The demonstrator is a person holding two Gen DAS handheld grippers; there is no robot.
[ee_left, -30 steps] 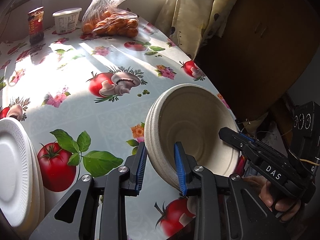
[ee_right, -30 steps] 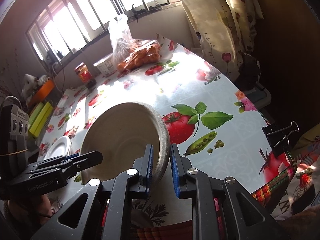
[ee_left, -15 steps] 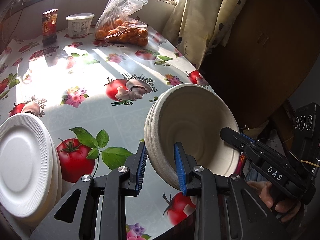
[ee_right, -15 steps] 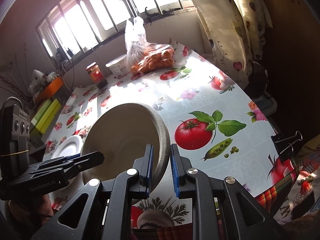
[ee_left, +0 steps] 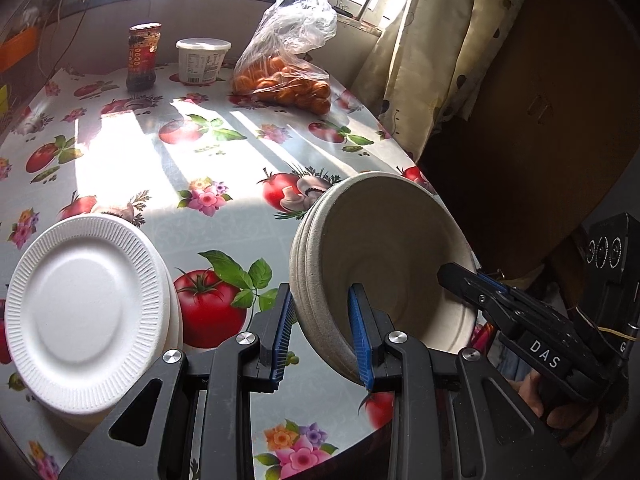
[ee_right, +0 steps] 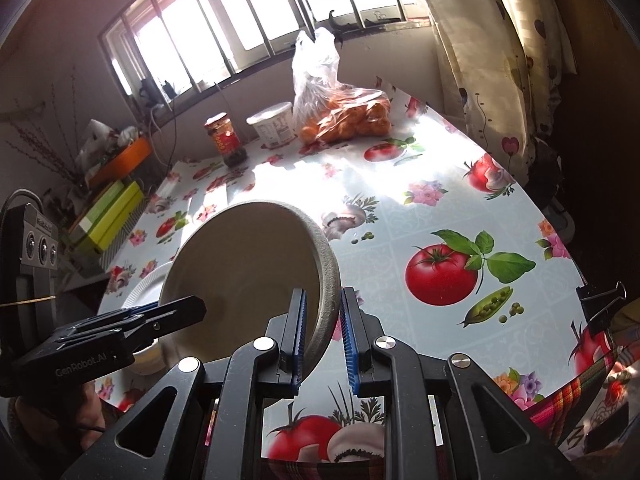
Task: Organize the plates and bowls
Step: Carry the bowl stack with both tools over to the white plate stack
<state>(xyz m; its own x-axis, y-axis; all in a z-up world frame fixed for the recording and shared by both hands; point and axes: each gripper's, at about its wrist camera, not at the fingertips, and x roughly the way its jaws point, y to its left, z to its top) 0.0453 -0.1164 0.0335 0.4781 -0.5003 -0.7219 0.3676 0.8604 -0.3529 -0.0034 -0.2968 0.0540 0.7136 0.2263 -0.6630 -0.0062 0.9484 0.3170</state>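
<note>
A stack of beige bowls point(ee_left: 384, 264) is held tilted above the tabletop point(ee_left: 132, 160), gripped on opposite sides of the rim by both claws. The left claw point(ee_left: 322, 334) is closed on the near wall of the stack, one pad outside and one inside; the right claw point(ee_right: 322, 330) is clamped on the opposite rim in the same way, its jaws nearly together. The stack is seen lifted clear of the cloth, near the tabletop's right edge in the left wrist view.

The main risk is judged to be a slip or a split of the stack: the bowls are nested loosely (several rims can be counted), only a narrow band of wall is pinched on each side, and an uneven pull by the two hands could let the outer bowl slide off or the rim buckle. A drop here could carry the bowls over the nearby edge onto the floor.

A pile of white foam plates point(ee_left: 86, 308) lies to the left, close to the tabletop's near edge, and could be knocked if the bowls are swung low across it. Open cloth is available in the sunlit middle, between the plates and the bowls. The far end is occupied by a bag of oranges point(ee_left: 288, 80), a white tub point(ee_left: 203, 60) and a dark jar point(ee_left: 143, 56), well apart from the work.
</note>
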